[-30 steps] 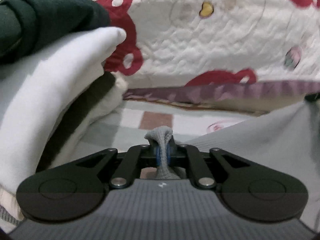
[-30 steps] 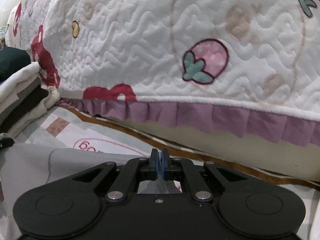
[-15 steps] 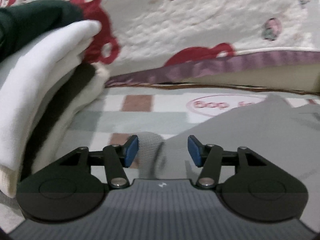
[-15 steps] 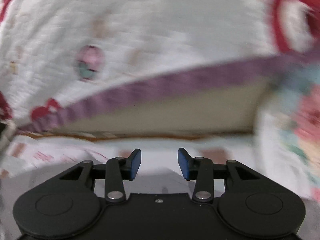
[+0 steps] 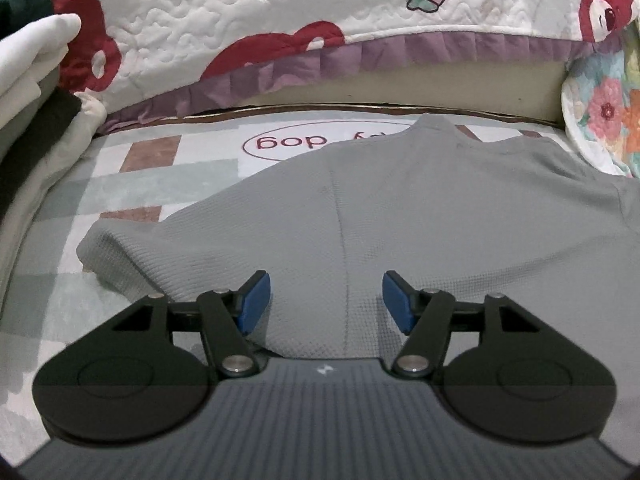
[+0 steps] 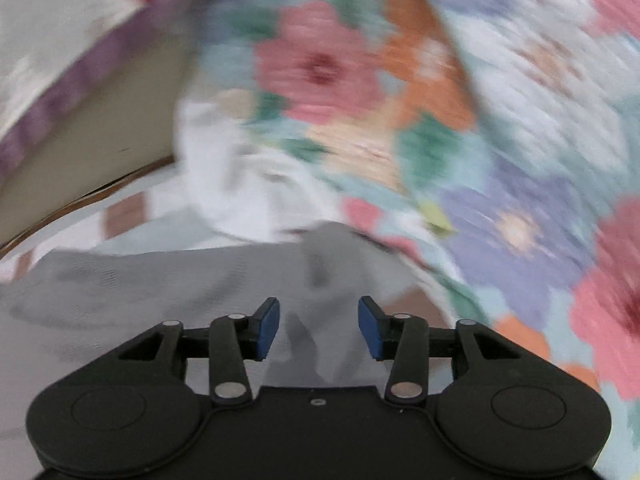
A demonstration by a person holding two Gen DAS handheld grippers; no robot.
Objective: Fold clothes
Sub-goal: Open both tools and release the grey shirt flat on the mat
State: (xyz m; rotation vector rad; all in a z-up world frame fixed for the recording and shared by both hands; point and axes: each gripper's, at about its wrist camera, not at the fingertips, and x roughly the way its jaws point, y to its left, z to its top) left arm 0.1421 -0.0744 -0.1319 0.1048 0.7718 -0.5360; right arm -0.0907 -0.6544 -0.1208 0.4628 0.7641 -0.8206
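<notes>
Ahead of me a white quilted bedspread with red and strawberry prints and a purple ruffle (image 5: 280,20) hangs over the far edge of the pale checked mat (image 5: 132,184) I am working on. The grey waffle-knit shirt (image 5: 400,208) lies spread flat across the mat, its far point reaching the printed oval. A stack of folded white and dark clothes (image 5: 28,80) crowds the left edge, and a flowered quilted cushion (image 6: 460,100) walls off the right, touching the shirt's right side; my right view is blurred. Bare mat shows only to the left of the shirt. My left gripper (image 5: 326,300) hovers over the shirt's near part, jaws wide apart and empty. My right gripper (image 6: 318,328) is likewise spread, holding nothing, above the shirt.
</notes>
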